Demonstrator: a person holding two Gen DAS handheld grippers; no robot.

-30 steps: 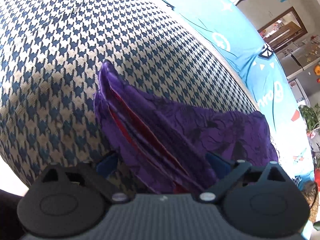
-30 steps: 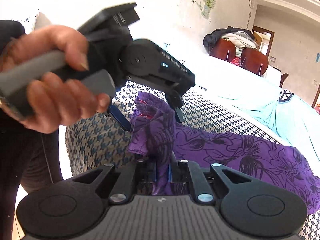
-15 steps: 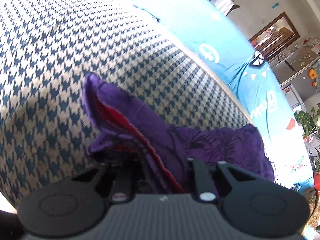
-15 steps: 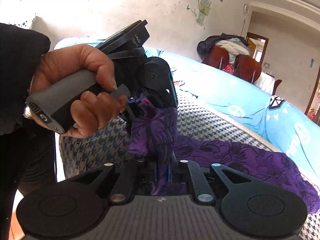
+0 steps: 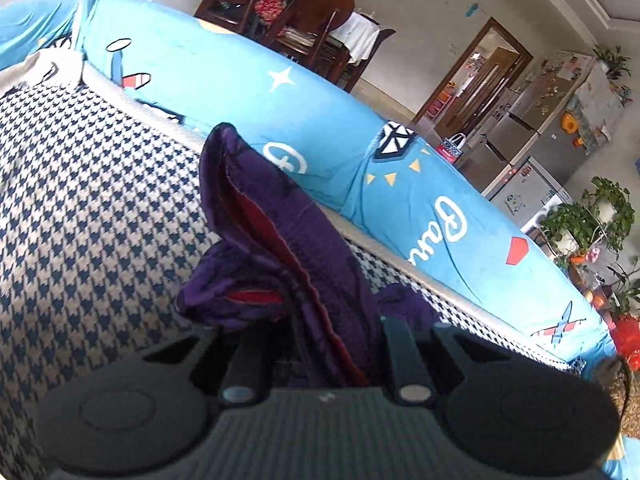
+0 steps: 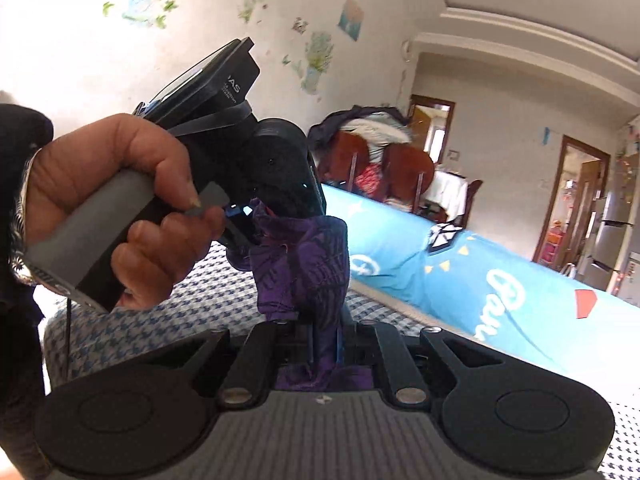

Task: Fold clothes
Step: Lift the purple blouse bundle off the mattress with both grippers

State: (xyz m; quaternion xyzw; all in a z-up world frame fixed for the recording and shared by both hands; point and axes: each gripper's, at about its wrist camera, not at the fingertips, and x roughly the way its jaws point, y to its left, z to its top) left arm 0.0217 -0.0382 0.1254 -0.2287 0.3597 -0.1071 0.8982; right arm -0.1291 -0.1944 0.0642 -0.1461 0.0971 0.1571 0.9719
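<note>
A purple garment point(image 5: 276, 240) with a dark floral print and a red inner lining hangs bunched above the houndstooth-covered surface point(image 5: 88, 200). My left gripper point(image 5: 320, 344) is shut on a thick fold of it, and the cloth stands up in a peak in front of the fingers. In the right wrist view my right gripper point(image 6: 324, 340) is shut on another fold of the same purple garment point(image 6: 304, 264). The left gripper point(image 6: 256, 220) shows there too, held by a hand point(image 6: 112, 208), pinching the cloth's upper end just above my right gripper.
A blue printed sheet point(image 5: 360, 152) covers the raised back beyond the houndstooth surface. Wooden chairs point(image 6: 384, 168) piled with clothes stand behind it. A doorway, a fridge point(image 5: 532, 152) and potted plants point(image 5: 592, 220) are at the far right.
The left gripper went from open around the cloth to shut on it. Both grippers have risen and tilted up, lifting the garment's bunched end off the surface.
</note>
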